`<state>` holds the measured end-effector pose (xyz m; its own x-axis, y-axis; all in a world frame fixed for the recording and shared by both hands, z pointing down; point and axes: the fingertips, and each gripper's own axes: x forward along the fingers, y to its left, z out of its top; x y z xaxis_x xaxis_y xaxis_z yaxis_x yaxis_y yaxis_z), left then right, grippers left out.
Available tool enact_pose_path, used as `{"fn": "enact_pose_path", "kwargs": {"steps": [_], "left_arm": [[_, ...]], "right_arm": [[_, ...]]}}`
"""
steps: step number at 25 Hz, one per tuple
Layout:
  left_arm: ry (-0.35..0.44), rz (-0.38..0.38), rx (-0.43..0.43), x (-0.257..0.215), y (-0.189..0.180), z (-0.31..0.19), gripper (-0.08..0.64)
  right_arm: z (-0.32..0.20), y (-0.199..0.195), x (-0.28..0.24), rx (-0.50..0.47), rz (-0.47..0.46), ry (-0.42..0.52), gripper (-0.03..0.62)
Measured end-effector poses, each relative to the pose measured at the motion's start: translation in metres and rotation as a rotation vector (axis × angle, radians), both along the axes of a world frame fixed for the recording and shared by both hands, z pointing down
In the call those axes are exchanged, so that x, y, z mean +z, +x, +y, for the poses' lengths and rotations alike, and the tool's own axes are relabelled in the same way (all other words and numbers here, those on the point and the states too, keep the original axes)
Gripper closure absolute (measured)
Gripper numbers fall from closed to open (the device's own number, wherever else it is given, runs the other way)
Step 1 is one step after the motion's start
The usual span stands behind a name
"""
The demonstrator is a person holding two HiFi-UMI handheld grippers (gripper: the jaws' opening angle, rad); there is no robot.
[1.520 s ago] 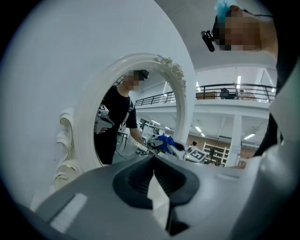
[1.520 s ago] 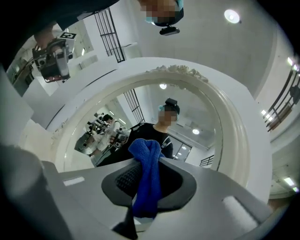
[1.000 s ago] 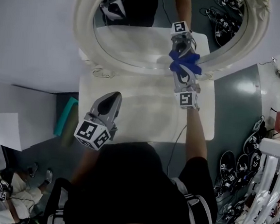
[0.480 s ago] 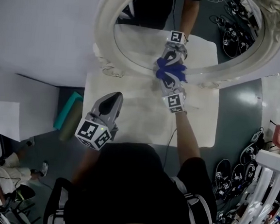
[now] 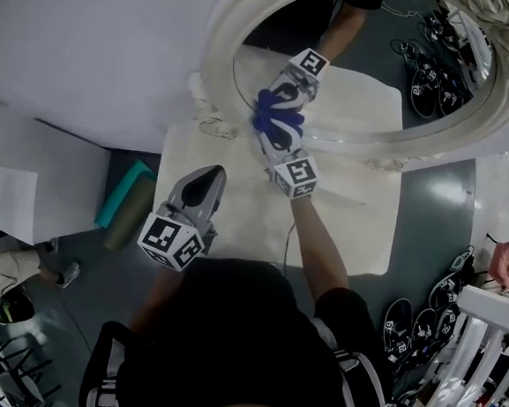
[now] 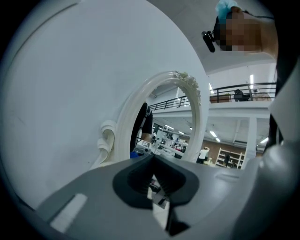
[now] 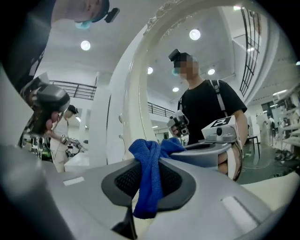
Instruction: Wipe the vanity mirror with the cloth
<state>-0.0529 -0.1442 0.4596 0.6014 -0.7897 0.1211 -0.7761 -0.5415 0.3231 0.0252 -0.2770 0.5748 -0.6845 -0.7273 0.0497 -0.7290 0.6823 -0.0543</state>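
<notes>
The vanity mirror has an oval glass in an ornate cream frame and stands at the back of a white table. My right gripper is shut on the blue cloth and holds it against the lower left of the glass. In the right gripper view the cloth hangs bunched between the jaws of that gripper, and the glass reflects the person. My left gripper hovers over the table's left front with its jaws together and nothing in them. In the left gripper view it points at the mirror frame.
A teal object lies on the floor left of the table, with a white sheet further left. Dark gear lies scattered on the floor at right, beside a white rack. A plain wall runs behind the mirror.
My right gripper has slid the cloth leftward along the lower part of the glass, from the right side toward the lower left. The left gripper has stayed put.
</notes>
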Motion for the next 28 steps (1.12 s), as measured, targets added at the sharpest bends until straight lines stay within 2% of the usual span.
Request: {"fn": "enact_pose_path", "kwargs": {"steps": [7,10,14,19,28], "left_arm": [[0.035,0.034,0.004,-0.010,0.002,0.001,0.549],[0.053,0.047,0.019,-0.019,0.004,0.005,0.549],[0.077,0.068,0.054,-0.033,0.005,0.010,0.549],[0.100,0.075,0.111,-0.044,0.025,0.007,0.549],[0.095,0.083,0.200,-0.036,0.059,0.022,0.549]], "right_arm": [[0.010,-0.013,-0.078,-0.017,-0.230,0.014,0.529],[0.025,-0.008,-0.114,-0.004,-0.280,0.022,0.529],[0.048,0.001,-0.157,0.034,-0.306,0.051,0.530],[0.074,0.032,-0.194,0.145,-0.300,0.094,0.529],[0.133,0.092,-0.169,0.400,-0.262,0.033,0.529]]}}
